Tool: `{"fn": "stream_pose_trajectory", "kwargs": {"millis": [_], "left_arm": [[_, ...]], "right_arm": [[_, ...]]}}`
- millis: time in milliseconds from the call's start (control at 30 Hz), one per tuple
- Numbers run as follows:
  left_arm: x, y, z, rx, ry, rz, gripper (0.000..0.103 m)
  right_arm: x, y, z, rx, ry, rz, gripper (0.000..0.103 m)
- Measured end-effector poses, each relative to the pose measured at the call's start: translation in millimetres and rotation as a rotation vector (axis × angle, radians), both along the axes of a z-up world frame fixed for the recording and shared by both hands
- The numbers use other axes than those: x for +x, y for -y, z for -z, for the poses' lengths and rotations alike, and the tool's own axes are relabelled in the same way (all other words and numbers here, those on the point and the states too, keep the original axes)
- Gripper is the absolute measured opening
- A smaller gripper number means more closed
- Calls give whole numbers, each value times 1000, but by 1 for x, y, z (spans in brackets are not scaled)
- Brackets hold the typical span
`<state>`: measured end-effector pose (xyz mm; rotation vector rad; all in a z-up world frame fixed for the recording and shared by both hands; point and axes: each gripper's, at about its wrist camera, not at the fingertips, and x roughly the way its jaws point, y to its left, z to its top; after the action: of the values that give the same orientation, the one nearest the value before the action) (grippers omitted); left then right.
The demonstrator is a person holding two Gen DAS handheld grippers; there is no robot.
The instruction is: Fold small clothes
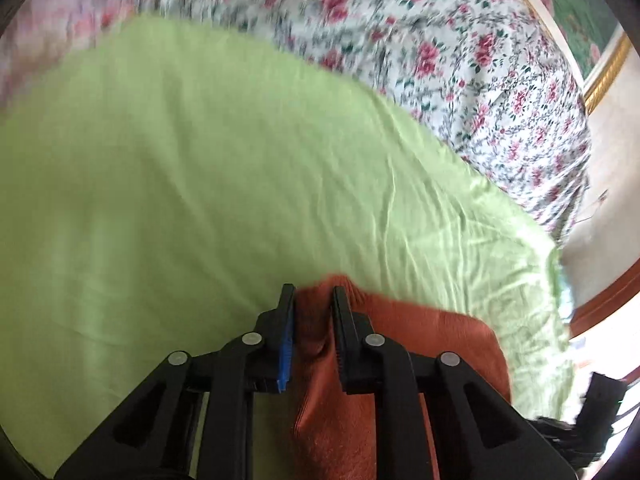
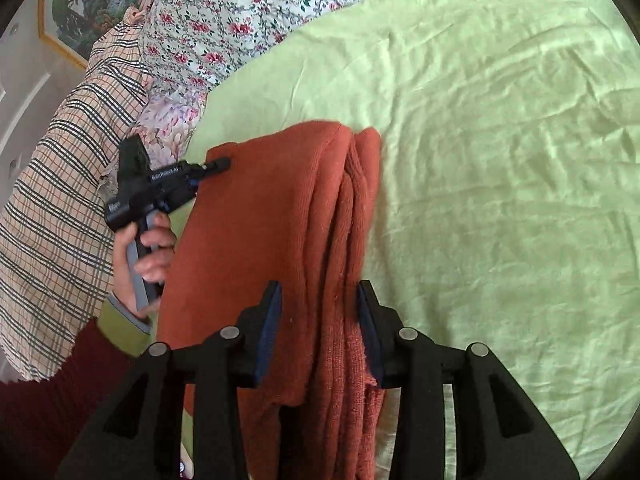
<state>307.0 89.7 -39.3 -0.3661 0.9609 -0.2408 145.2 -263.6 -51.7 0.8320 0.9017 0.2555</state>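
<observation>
Rust-orange knitwear, a folded sweater [image 2: 280, 216], lies bunched on a pale green sheet [image 2: 480, 160] spread over a bed, with a plaid cloth [image 2: 60, 200] and a flowered quilt [image 2: 224, 12] at the far left edge. The left gripper [image 1: 312, 300], held in the person's left hand [image 2: 148, 252] (the left wrist view is blurred), has its jaws pinched on a fold at the sweater's corner. To the right, the right gripper [image 2: 318, 292] stands parted, its fingers straddling the garment's ribbed folds without closing on them.
</observation>
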Motion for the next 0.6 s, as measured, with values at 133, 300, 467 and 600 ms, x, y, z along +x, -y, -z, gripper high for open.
{"fn": "stream_pose_trajectory", "kwargs": {"millis": [133, 300, 467, 600], "left_arm": [[-30, 4, -21, 63, 43, -13, 41], [-92, 15, -23, 111, 42, -18, 53], [-135, 27, -10, 130, -3, 3, 54], [-148, 35, -5, 161, -30, 21, 54]], "right_arm": [[0, 3, -15, -33, 46, 21, 40], [18, -4, -16, -60, 57, 10, 39], [41, -10, -3, -72, 19, -6, 24], [50, -16, -7, -96, 14, -33, 11]]}}
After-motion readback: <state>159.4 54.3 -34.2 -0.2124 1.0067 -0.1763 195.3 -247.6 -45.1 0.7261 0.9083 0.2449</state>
